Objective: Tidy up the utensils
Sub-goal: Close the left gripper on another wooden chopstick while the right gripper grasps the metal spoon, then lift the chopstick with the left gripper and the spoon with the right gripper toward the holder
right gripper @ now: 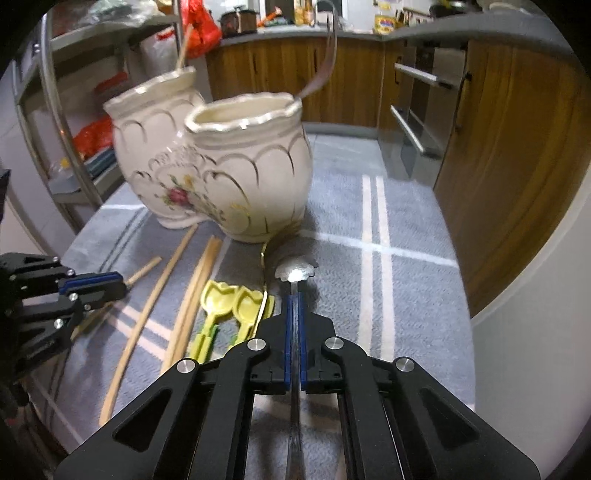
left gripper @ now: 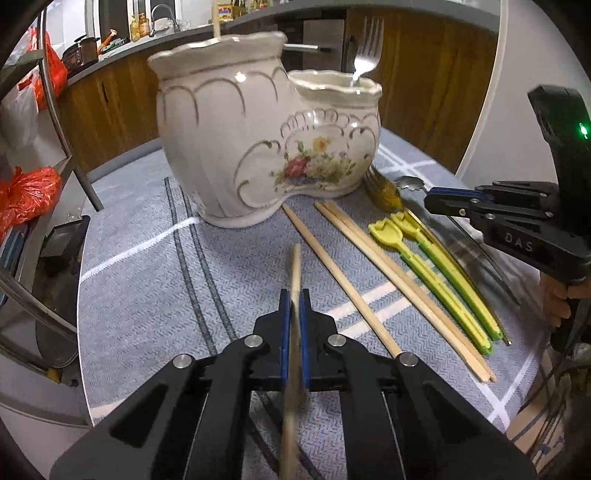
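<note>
Blue cloth point(left gripper: 147, 280): three chopsticks point(left gripper: 340, 273), two yellow scoops point(left gripper: 391, 236).

Wrist views angled down, sharing holder point(left gripper: 258, 140)

- Home kitchen, by the fittings beyond the hand-held gripper.
- Wooden cabinet doors point(right gripper: 288, 74) under a grey counter point(right gripper: 303, 31).
- Built-in oven point(right gripper: 424, 110) with steel handles, ahead and to the right.
- Pots point(left gripper: 86, 46), jars and bottles point(left gripper: 140, 27) crowded along the counter, far ahead.
- Cloth-covered tabletop point(left gripper: 147, 280) just below.
</note>
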`<state>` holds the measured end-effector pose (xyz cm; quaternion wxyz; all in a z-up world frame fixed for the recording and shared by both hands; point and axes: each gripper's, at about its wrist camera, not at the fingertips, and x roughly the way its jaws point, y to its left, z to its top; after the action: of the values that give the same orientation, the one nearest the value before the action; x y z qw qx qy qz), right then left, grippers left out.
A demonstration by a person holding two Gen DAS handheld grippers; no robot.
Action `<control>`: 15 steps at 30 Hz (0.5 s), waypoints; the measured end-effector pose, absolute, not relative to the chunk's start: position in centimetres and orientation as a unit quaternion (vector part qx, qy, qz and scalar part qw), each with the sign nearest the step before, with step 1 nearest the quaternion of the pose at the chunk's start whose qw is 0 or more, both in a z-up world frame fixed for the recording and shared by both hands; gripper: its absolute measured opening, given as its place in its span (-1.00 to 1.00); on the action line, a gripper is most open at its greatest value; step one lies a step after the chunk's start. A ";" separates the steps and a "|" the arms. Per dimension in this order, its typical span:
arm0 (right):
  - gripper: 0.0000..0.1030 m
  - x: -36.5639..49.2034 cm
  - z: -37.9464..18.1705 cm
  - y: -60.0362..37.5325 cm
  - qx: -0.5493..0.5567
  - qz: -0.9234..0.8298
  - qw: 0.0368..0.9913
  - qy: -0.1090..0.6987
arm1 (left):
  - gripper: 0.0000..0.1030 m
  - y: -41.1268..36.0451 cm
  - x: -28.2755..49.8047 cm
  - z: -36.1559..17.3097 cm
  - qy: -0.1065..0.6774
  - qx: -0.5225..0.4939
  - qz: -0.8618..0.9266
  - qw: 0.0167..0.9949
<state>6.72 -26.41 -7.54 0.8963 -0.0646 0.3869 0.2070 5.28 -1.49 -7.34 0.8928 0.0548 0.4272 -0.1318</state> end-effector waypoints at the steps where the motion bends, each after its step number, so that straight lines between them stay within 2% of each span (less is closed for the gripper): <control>1: -0.92 6.6 -7.2 -26.6 -0.063 0.206 0.900 0.378 | -0.91 -1.2 5.2 -7.2 0.424 0.052 -0.132 0.894; 15: -0.92 1.9 -1.1 -29.1 -0.026 0.216 0.948 0.232 | -0.91 1.2 2.3 -1.8 0.279 0.004 -0.153 0.948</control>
<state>1.89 -29.07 -1.08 0.9481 -0.0260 0.2317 0.2162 2.30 1.21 -1.79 0.9479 0.0040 0.2794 -0.1531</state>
